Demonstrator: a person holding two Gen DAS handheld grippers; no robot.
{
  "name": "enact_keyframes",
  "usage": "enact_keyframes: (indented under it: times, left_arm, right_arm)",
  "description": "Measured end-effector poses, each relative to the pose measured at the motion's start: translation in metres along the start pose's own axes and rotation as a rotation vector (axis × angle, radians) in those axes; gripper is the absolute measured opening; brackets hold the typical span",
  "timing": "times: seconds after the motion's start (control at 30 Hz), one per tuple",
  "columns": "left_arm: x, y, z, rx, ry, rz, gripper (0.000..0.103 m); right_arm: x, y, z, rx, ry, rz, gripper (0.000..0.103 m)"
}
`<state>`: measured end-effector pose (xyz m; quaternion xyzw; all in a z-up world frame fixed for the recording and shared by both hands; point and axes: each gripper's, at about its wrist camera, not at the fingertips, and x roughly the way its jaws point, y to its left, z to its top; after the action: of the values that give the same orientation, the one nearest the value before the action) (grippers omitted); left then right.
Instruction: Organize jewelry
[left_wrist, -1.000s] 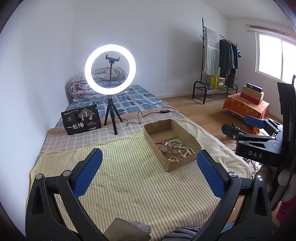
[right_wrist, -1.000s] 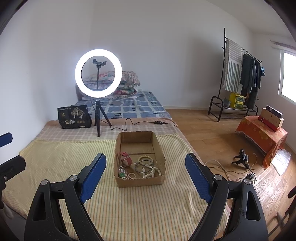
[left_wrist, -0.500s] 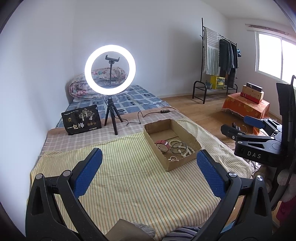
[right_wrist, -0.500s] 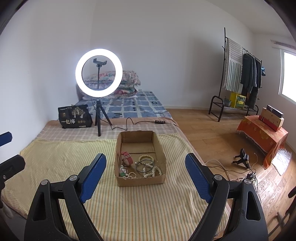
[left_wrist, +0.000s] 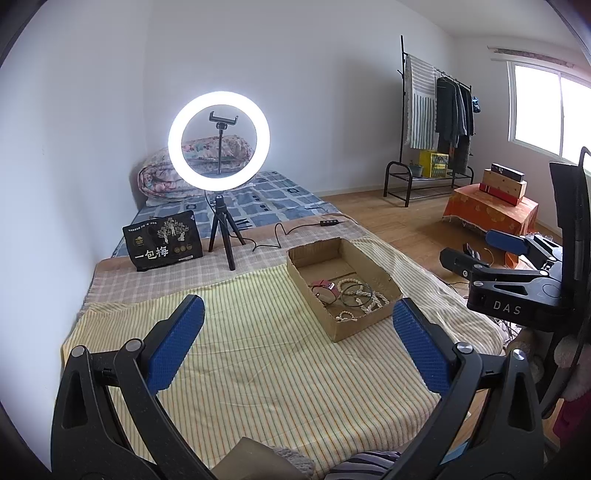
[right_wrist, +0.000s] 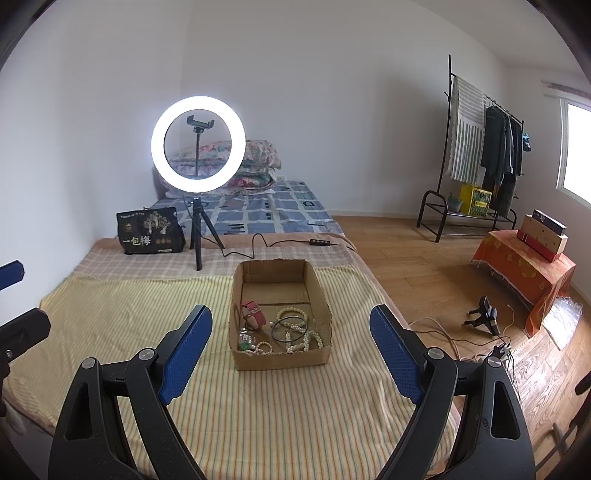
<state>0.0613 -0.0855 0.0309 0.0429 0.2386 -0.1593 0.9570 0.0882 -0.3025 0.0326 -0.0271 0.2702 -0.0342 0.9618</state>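
The left gripper (left_wrist: 298, 334) hangs above the striped bed cover (right_wrist: 122, 317), fingers spread wide and holding nothing. Further right, the cardboard box (right_wrist: 236, 314) sits on the cover with a red watch (right_wrist: 254, 311), dark bangle (right_wrist: 286, 331) and pearl bracelets (right_wrist: 308, 340) inside. The right gripper (right_wrist: 291, 345) hovers before the box, likewise spread and empty

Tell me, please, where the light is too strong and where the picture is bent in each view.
Left wrist view: ring light blown out white, window overexposed, clothes rack bowed by fisheye. Right wrist view: the ring light glares too; corners dark; jewelry in the cardboard box stays sharp.
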Motion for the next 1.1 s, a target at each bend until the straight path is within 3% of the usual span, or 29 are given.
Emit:
enact_keyframes:
  times: [1.1]
  left_arm:
    - [-0.0051,0.0027,0.0031,-0.005,-0.019,0.015,0.103]
  right_arm:
    - [-0.0021,-0.002,-0.002,-0.005,0.002,0.012,0.087]
